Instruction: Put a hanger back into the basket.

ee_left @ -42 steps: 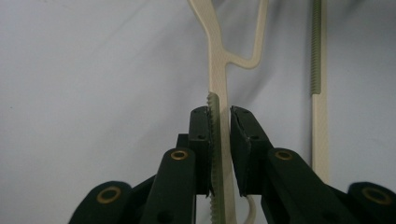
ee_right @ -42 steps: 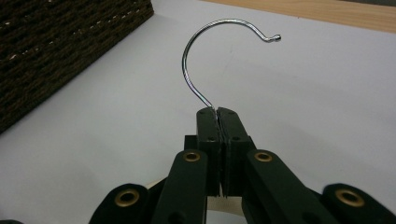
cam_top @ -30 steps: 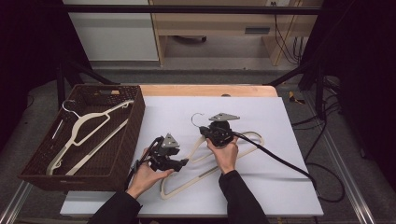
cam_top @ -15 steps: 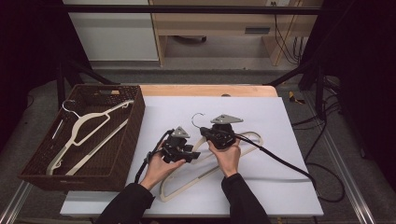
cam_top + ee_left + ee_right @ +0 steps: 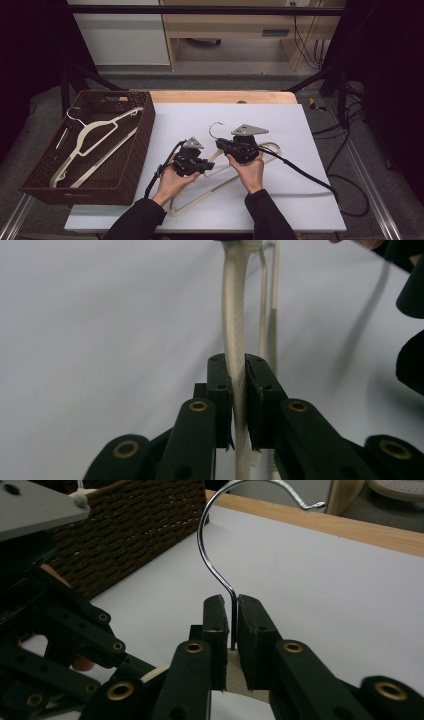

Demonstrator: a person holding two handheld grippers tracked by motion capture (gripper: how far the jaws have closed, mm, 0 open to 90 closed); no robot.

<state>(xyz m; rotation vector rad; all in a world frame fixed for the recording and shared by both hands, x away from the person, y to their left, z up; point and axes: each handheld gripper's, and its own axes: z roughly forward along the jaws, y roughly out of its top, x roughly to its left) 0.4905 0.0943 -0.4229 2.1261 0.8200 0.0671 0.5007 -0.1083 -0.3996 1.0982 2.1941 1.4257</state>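
A cream plastic hanger (image 5: 207, 196) with a metal hook (image 5: 215, 127) lies on the white table top (image 5: 285, 125). My left gripper (image 5: 205, 165) comes at it from the left. Its jaws have just been closing, and in the left gripper view (image 5: 236, 360) they are shut on the hanger's cream arm (image 5: 232, 315). My right gripper (image 5: 223, 145) holds the top of the hanger. In the right gripper view (image 5: 228, 600) its jaws pinch the stem of the hook (image 5: 210, 540) at the cream neck, having just eased open slightly with the stem still between them.
A brown wicker basket (image 5: 145, 130) stands at the table's left edge with a second cream hanger (image 5: 92, 135) inside; its wall (image 5: 135, 525) is close behind the hook. A black cable (image 5: 305, 175) trails right from the right gripper. A wooden strip (image 5: 225, 96) borders the far side.
My left gripper has moved right to the hanger and closed on its arm. The right hand has shifted a little with the hook end.
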